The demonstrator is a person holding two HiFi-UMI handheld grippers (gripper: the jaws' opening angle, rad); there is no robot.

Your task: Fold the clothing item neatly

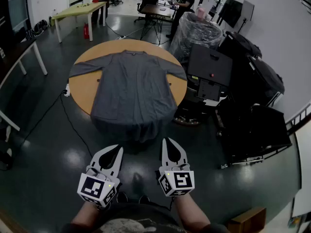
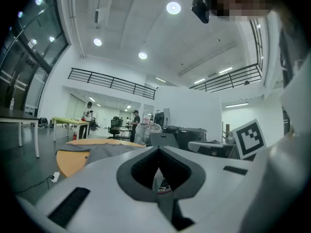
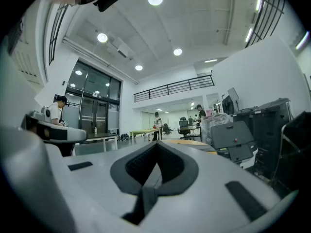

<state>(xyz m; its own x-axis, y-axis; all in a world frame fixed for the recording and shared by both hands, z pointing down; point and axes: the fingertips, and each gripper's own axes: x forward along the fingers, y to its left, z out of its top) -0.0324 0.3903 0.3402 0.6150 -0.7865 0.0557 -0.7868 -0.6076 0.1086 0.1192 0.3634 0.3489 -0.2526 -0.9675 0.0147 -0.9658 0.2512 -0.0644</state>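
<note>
On the round desk (image 1: 80, 89) ahead, the grey shirt (image 1: 133, 91) lies spread flat, hem over the near edge. It is well apart from my left gripper (image 1: 115, 152) and right gripper (image 1: 169, 147) — fingers (image 2: 97, 178) together, empty.

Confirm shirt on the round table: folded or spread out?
Spread out. The grey shirt lies flat on the round table, both sleeves stretched sideways, hem draping over the near edge; no fold visible.

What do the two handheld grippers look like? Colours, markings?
Left gripper and right gripper match: white tapered shells, claw lined with dark grey padding, dark slots on top. Each carries a white cube of black square markers. No cables visible.
</note>
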